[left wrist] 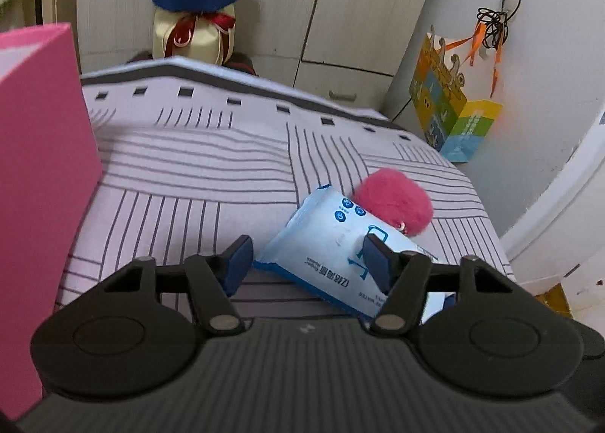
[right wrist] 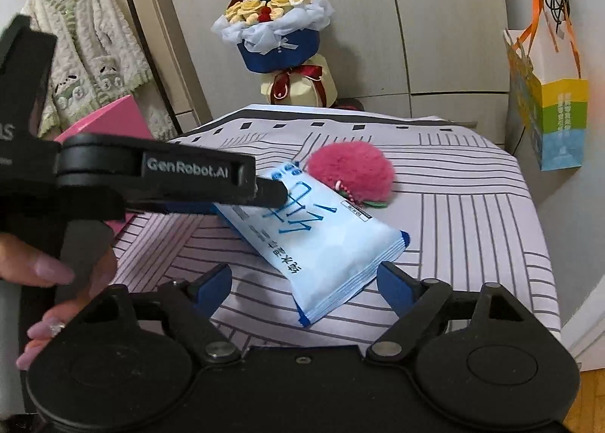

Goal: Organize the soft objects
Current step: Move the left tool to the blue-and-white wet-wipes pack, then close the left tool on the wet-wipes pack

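A light blue tissue pack (left wrist: 336, 240) lies on the striped cloth, with a pink fluffy ball (left wrist: 393, 202) touching its far end. My left gripper (left wrist: 308, 257) is open, its fingers set astride the near end of the pack, not closed on it. In the right wrist view the pack (right wrist: 321, 240) lies diagonally, the pink ball (right wrist: 351, 172) behind it. My right gripper (right wrist: 304, 283) is open, its fingers either side of the pack's near corner. The left gripper's body (right wrist: 151, 172) reaches in from the left over the pack's far end.
A pink box (left wrist: 41, 183) stands at the left edge of the cloth-covered table (left wrist: 189, 168). A flower bouquet (right wrist: 276, 28) stands behind the table against the cabinets. A colourful paper bag (right wrist: 548, 112) hangs on the right wall. A cream cardigan (right wrist: 87, 55) hangs at left.
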